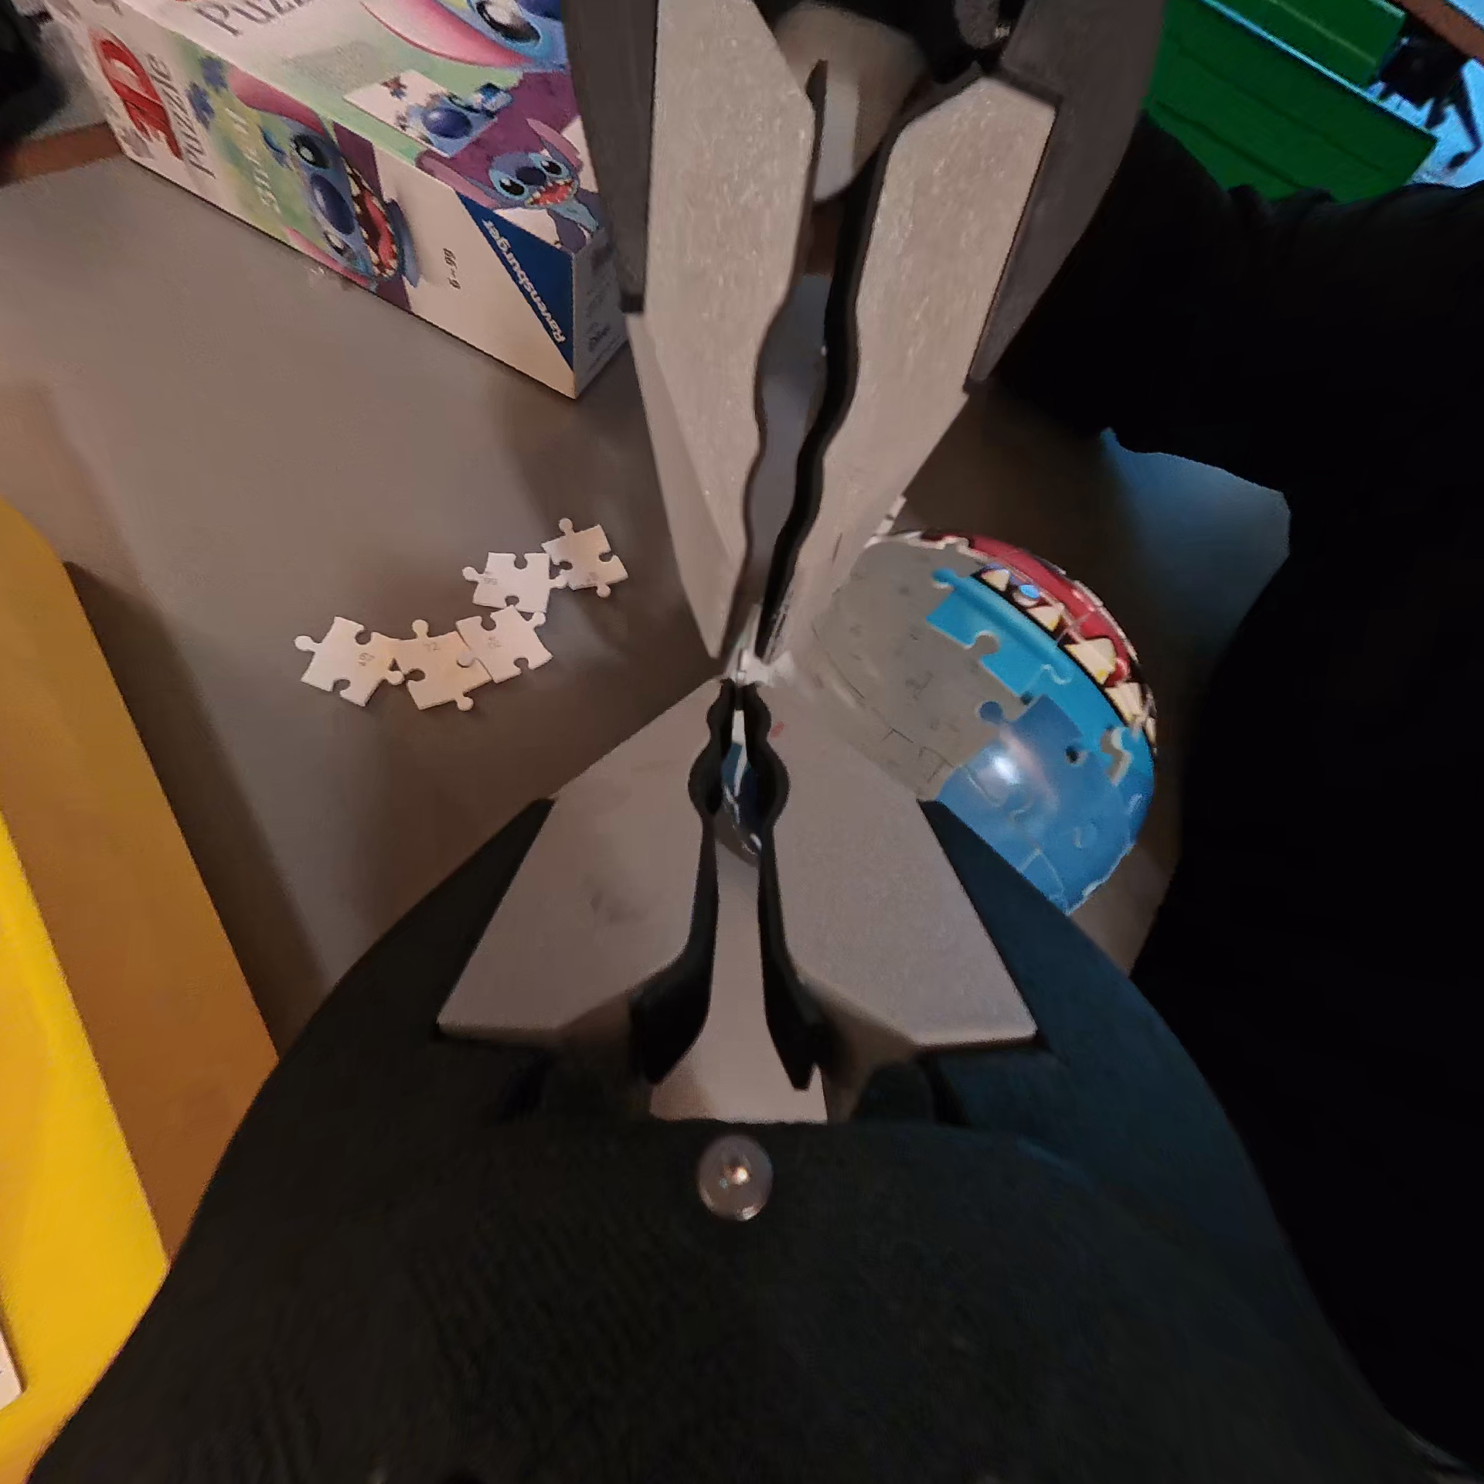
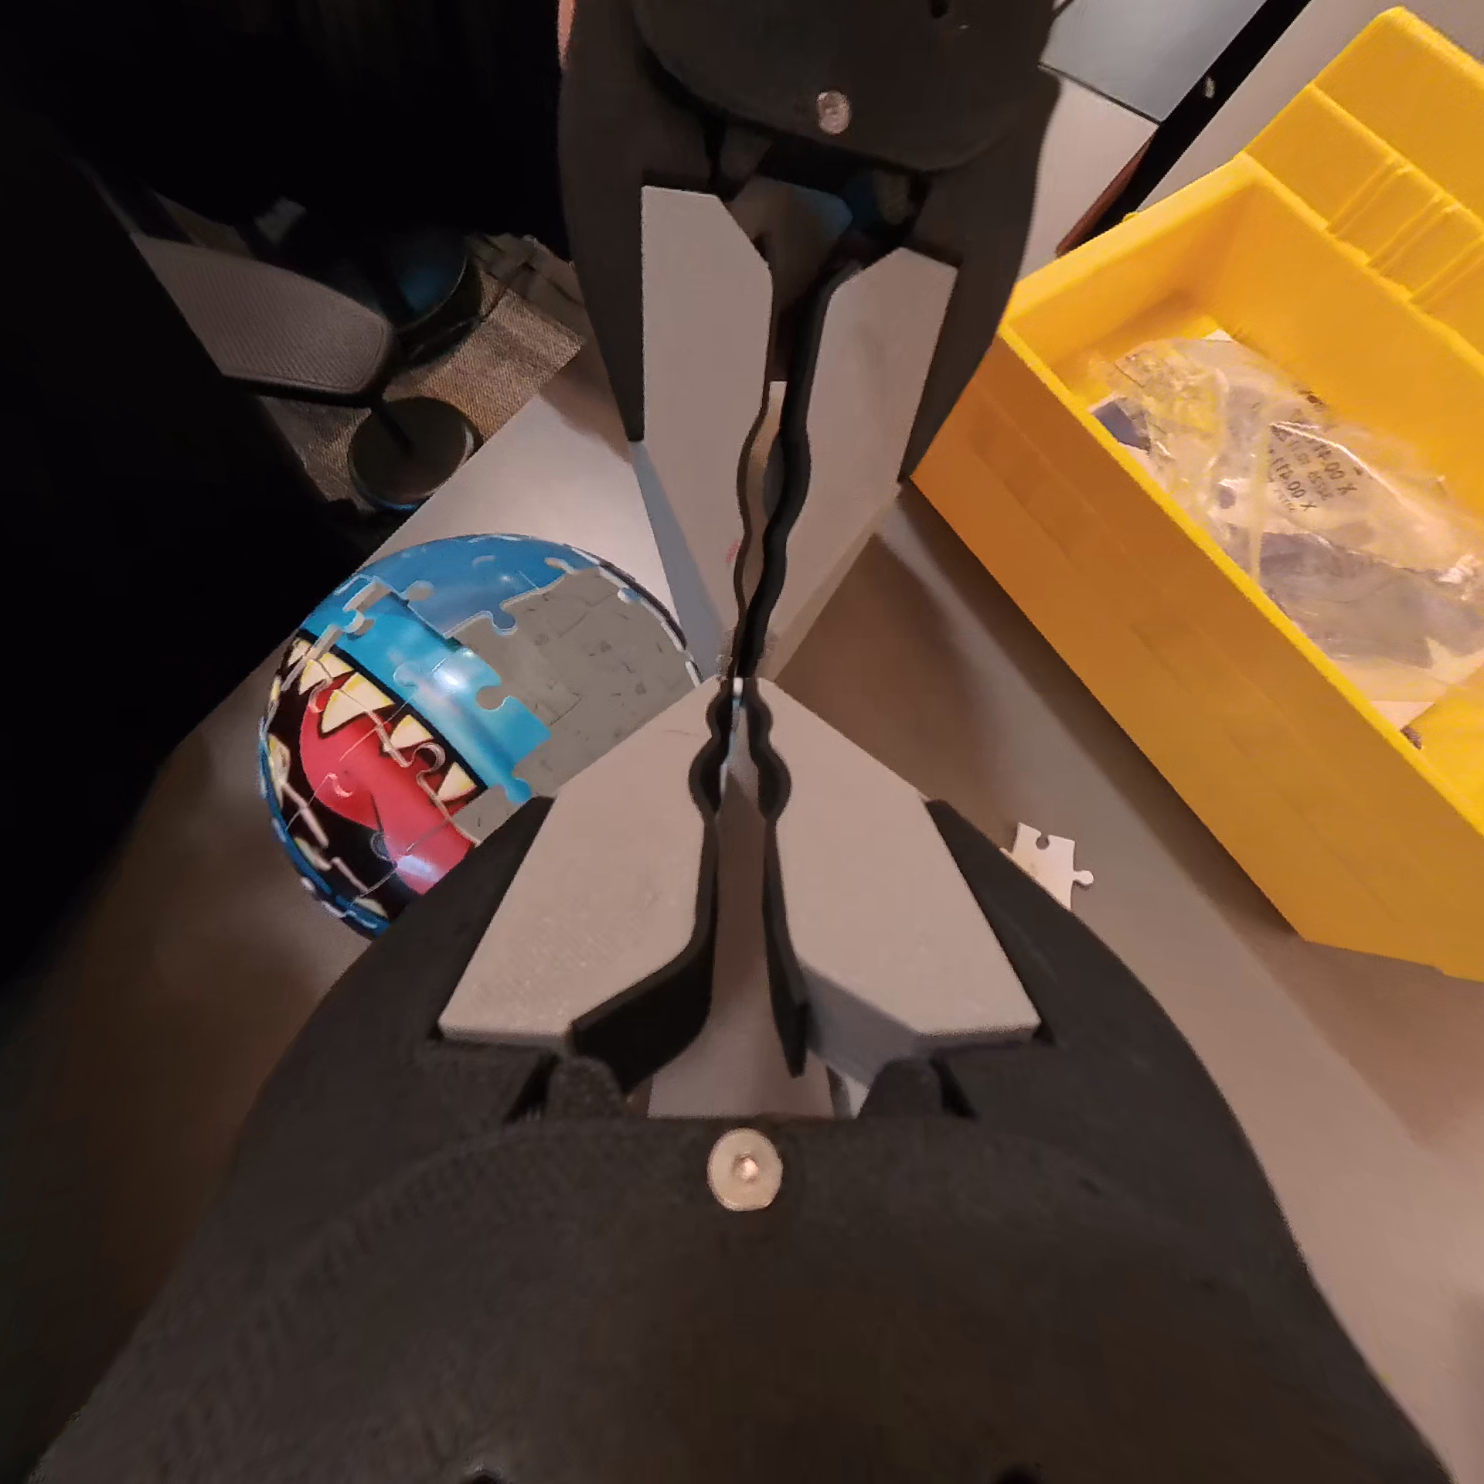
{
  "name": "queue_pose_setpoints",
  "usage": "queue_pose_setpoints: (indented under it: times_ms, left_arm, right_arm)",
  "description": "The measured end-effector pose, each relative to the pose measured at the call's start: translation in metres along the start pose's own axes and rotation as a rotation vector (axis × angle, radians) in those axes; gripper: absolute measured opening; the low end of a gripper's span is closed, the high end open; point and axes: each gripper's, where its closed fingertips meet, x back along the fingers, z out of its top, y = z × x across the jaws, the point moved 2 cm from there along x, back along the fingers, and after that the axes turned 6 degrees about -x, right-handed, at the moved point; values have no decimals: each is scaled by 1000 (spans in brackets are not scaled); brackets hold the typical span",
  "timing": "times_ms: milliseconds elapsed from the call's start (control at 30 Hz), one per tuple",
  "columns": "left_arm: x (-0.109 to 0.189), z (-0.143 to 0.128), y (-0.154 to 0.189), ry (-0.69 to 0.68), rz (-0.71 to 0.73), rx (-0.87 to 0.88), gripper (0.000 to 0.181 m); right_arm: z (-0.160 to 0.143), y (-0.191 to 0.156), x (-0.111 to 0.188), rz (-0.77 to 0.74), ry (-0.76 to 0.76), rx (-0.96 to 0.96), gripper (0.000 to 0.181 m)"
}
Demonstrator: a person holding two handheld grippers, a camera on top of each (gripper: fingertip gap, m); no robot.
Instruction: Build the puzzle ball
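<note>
My two grippers meet tip to tip above the grey table (image 1: 241, 417). My left gripper (image 1: 737, 703) is shut on a thin puzzle piece (image 1: 756, 666), seen edge-on, white with a blue face. My right gripper (image 1: 759, 642) comes in from the top of the left wrist view and is shut on the same piece. In the right wrist view my right gripper (image 2: 735, 703) pinches the piece (image 2: 735, 688), with the left gripper (image 2: 747, 654) opposite it. The partly built puzzle ball (image 1: 1004, 723), blue with teeth and a grey open patch, sits beside the tips; it also shows in the right wrist view (image 2: 417, 723).
Several loose white puzzle pieces (image 1: 450, 634) lie face down left of the tips. The puzzle box (image 1: 321, 161) stands at the back left. A yellow bin (image 2: 1204, 562) holding a plastic bag stands to the right, with one loose piece (image 2: 1052, 863) in front of it. Both grippers' tips are close together, under 4 cm apart.
</note>
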Motion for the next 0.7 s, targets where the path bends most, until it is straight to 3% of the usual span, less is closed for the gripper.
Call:
queue_pose_setpoints:
  times_ms: [167,400,600,700]
  left_arm:
    - [2,1,2,-19,110,-54,0]
    - [-2,5,7,-165,181,-121,0]
    - [-2,0,5,-155,205,-55,0]
    - [-1,-2,4,-131,226,-26,0]
  right_arm:
    - [-3,-5,18,41,9,-108,11]
    - [-18,1,7,74,-82,-237,18]
    - [-20,1,6,67,-128,-218,16]
    - [-17,0,3,90,-116,-187,0]
